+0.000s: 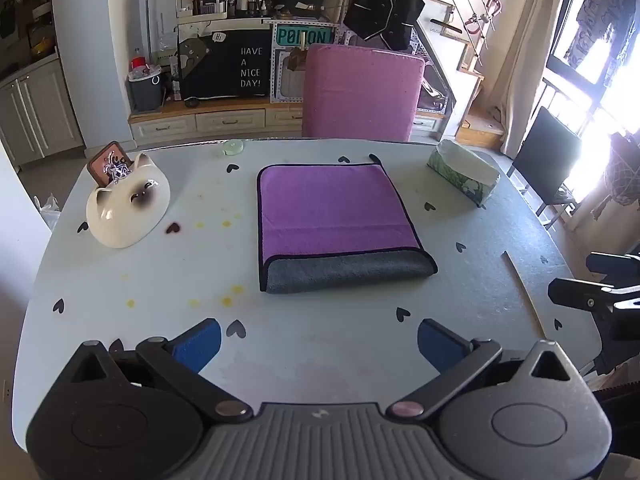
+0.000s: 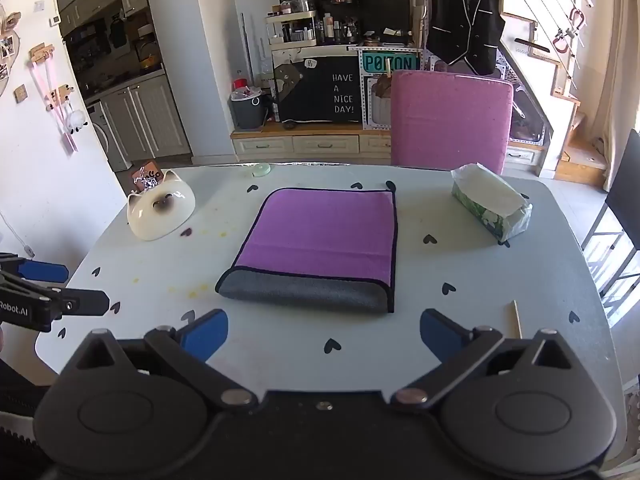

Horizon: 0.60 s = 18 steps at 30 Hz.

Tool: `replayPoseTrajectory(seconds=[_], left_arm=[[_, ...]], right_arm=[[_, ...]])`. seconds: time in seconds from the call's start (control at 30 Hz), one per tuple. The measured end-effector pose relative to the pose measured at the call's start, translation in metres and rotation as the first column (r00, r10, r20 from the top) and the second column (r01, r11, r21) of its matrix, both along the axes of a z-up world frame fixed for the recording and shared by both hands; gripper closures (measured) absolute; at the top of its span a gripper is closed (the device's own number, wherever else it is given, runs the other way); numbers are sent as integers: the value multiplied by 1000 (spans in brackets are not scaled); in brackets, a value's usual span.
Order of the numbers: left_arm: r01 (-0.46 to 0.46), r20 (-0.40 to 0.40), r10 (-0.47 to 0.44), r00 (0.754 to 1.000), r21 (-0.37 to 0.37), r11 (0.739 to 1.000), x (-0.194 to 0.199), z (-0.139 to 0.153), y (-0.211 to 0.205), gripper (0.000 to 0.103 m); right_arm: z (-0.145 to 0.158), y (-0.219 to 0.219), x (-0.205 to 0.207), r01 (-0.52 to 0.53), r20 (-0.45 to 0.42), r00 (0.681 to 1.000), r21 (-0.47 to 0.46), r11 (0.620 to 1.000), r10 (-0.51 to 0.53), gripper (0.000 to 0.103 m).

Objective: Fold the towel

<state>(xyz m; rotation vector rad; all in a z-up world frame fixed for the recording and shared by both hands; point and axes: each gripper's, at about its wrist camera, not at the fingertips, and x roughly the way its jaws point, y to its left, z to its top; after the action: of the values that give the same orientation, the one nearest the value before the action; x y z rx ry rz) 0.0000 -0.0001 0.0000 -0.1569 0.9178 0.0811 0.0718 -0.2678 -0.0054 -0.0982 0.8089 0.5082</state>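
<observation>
we hold both grippers back at the near edge of the table, each spread wide and gripping nothing; the left gripper and right gripper both face the towel, which lies flat mid-table, already doubled, purple face up with a grey strip showing along its near edge; it sits straight ahead of both, apart from the fingers, slightly right of the left gripper and slightly left of the right; neither seems clearly nearer; its folded edge runs crosswise to us, so we judge the next fold would start from a side edge.
</observation>
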Motion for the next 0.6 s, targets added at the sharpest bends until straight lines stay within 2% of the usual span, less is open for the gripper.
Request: replayPoseTrajectory(seconds=[0.6], left_arm=[[-3,-1,3,1000,-4,1000,0,-1,-4,0]], right_arm=[[-1,0,1,-1,3,1000,3,1000,1,1]])
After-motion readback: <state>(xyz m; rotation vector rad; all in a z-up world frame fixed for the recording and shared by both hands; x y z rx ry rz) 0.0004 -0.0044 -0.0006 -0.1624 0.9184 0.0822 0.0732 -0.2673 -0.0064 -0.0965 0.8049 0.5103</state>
